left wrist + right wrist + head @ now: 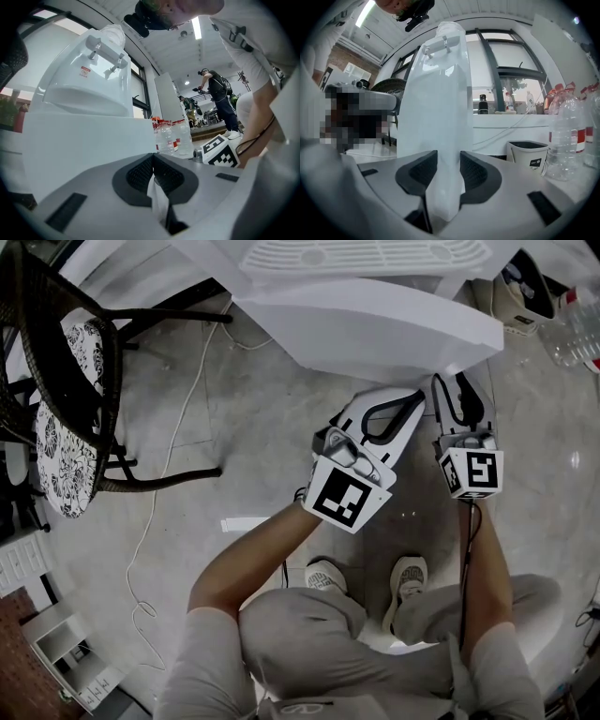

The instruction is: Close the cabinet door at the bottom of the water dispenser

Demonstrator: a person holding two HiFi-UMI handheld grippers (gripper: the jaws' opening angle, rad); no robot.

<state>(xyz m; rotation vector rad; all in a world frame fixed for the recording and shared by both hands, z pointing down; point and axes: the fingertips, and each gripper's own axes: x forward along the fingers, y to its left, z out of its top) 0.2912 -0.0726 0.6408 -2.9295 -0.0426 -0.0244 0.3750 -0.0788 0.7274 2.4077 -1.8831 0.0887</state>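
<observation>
The white water dispenser (375,254) stands at the top of the head view, and its bottom cabinet door (375,329) is swung out toward me. My right gripper (457,382) reaches the door's free edge. In the right gripper view, that edge (440,154) fills the gap between the pads (423,171), so the right gripper (447,173) is shut on the door. My left gripper (412,407) is shut and empty, its tips just short of the door. In the left gripper view, the left gripper (153,161) points at the door's face (84,150), below the dispenser's taps (108,51).
A dark wicker chair (66,399) stands at the left, and a white cable (178,427) trails over the floor. Water bottles (577,324) and a small bin (527,152) are to the right of the dispenser. My feet (328,573) are close behind the grippers.
</observation>
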